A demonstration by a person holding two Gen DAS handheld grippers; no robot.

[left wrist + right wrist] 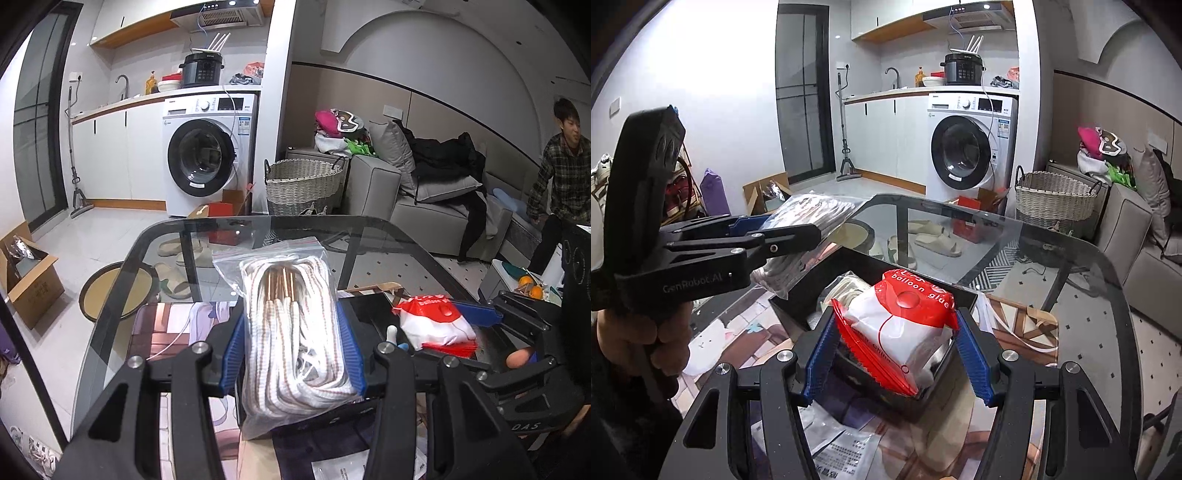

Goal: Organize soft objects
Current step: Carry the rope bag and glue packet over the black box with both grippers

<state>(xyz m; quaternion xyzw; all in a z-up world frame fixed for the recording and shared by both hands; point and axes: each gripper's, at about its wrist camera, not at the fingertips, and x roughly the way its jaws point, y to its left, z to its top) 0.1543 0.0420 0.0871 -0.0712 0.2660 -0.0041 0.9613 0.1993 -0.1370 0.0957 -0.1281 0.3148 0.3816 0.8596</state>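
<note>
Gripping, left gripper (291, 354): blue pads pressed against both sides of the bag of cords (291, 325), held up above the glass table (155, 243).
Gripping, right gripper (899, 352): blue pads clamped on the red-and-white pouch (905, 325), raised over the black box (798, 306).
Bag of cords: clear zip-top plastic, crinkled; inside, coiled white cords with thin brownish stripes and coppery metal tips bunched near the top.
Pouch: soft and puffy, white middle, red serrated edges, red band printed "balloon glue".
Black box: open-topped, on the table just ahead of the right gripper; another pale soft packet lying inside behind the pouch.
Relation of grippers: left one to the left of the box and higher, seen side-on from the right wrist view, a hand (639, 332) around its handle.
Table surface: printed mat and paper leaflets under the box.
Beyond: washing machine (207, 155), wicker basket (303, 184), grey sofa (424, 199).
</note>
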